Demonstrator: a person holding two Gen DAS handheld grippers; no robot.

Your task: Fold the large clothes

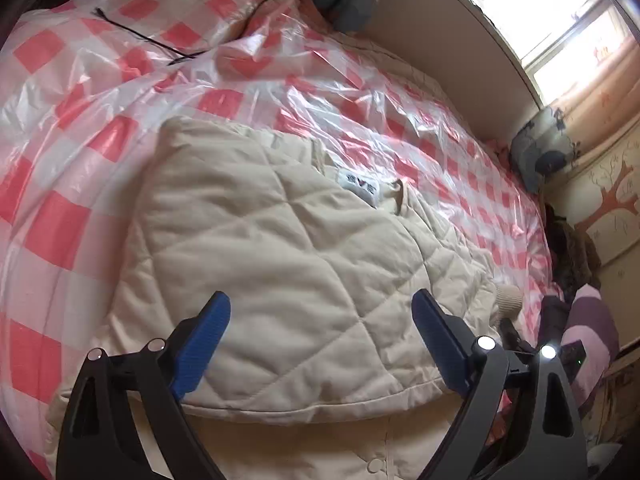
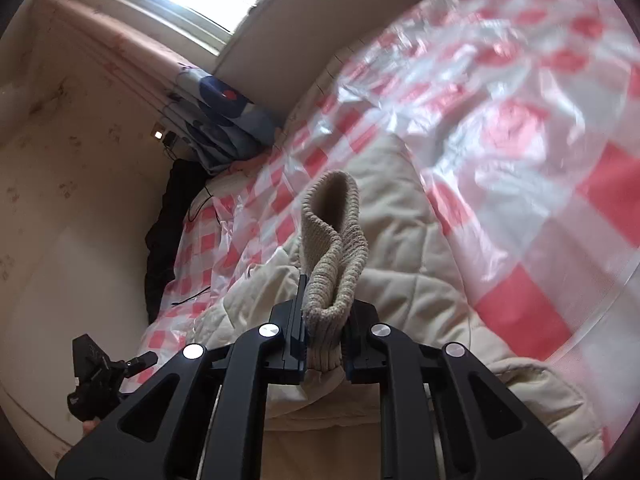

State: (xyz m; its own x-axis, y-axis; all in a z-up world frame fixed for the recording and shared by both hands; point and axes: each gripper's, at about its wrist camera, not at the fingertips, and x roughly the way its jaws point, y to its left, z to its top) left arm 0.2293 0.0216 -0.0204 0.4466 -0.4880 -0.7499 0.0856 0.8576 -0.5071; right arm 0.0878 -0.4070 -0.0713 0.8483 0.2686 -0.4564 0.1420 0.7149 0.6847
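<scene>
A cream quilted jacket [image 1: 280, 248] lies partly folded on a bed covered with pink-and-white checked plastic sheet [image 1: 100, 92]. A white label [image 1: 357, 189] shows near its collar. My left gripper [image 1: 320, 340] is open, its blue fingers [image 1: 204, 340] spread just above the jacket's near folded edge. My right gripper [image 2: 324, 320] is shut on the jacket's ribbed knit cuff [image 2: 334, 240] and holds the sleeve up over the jacket body [image 2: 400, 240]. The cuff also shows in the left wrist view [image 1: 508, 296], at the right.
A black cable [image 1: 160, 46] lies on the sheet at the far left. A blue-patterned pillow [image 2: 224, 116] sits by the wall under the window. Dark clothes [image 2: 168, 232] hang off the bed edge. The left gripper also shows in the right wrist view [image 2: 104, 372].
</scene>
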